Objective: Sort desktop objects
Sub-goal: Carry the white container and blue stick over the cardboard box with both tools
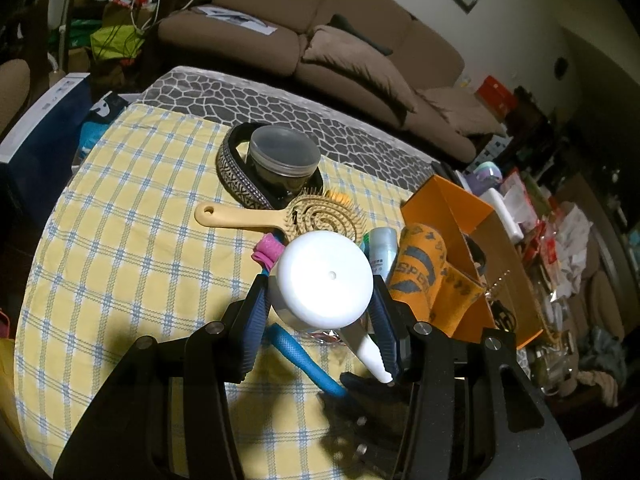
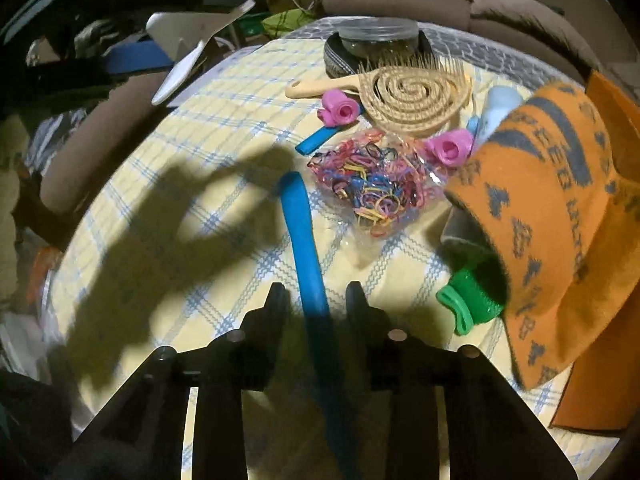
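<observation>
Sorting step in progress, both hands busy. My left gripper is pinching a white-capped jar between its blue pads, held up in the centre of the left wrist view, above the yellow checked cloth. A white spatula-like tool is sticking out below the jar, toward the lower right; can't tell whether it's attached to the jar or just clamped along with it.

My right gripper is sitting low in the centre of the right wrist view with its jaws slightly apart, straddling the long blue foam rod. The rod is running between the fingers from the bottom of the frame up toward the centre. I'm seeing gaps on both sides, so the pads aren't pressing on it.

My read: I'm lining up to take the rod. The next move needs the jaws closing squarely on it, then a lift clear of the bag of coloured elastics just to its upper right.

Likely destination is the orange box at the right of the left wrist view, with an orange patterned cloth draped over its edge. A green-capped bottle is poking out from under the cloth, just right of my right fingers, so I need to swing wide of it.
</observation>
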A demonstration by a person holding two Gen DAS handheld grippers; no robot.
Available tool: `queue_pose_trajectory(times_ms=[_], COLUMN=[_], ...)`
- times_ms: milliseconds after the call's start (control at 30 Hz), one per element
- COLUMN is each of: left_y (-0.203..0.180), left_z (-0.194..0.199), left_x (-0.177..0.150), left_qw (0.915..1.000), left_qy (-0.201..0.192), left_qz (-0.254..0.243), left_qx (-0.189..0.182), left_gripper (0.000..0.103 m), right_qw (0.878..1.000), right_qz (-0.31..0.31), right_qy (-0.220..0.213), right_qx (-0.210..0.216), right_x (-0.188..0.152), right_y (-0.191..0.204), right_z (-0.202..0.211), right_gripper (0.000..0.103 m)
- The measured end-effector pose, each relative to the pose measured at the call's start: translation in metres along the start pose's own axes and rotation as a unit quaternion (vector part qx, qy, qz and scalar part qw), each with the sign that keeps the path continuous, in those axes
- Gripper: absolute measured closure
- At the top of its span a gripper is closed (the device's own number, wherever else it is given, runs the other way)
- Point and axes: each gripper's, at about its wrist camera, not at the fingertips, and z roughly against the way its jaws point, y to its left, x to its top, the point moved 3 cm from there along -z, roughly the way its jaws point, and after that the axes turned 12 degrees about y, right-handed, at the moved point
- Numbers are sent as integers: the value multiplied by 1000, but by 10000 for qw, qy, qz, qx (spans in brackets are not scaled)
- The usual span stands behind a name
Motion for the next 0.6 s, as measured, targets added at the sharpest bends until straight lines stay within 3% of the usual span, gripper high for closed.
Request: queue_pose_trajectory(times_ms=[100,367,600], left_y=[0,-7,-27], left_z=[0,-1,-1], left_x=[0,1,2], left_qw=[10000,10000,9994], left_qy=[-3,-53,-133], left_qz=[6,23,-21], left_qx=[-4,-64,-308], left_gripper=[57,57,57], right_qw=[9999,9991,9942], right_qz=[44,-115,-284], right_qy=[-28,-386,-819], right_qx=[-112,121,640], right_x=[0,0,-10], right_y=[-1,-7,-19], right_z=[1,32,80], right_gripper=[91,92,92])
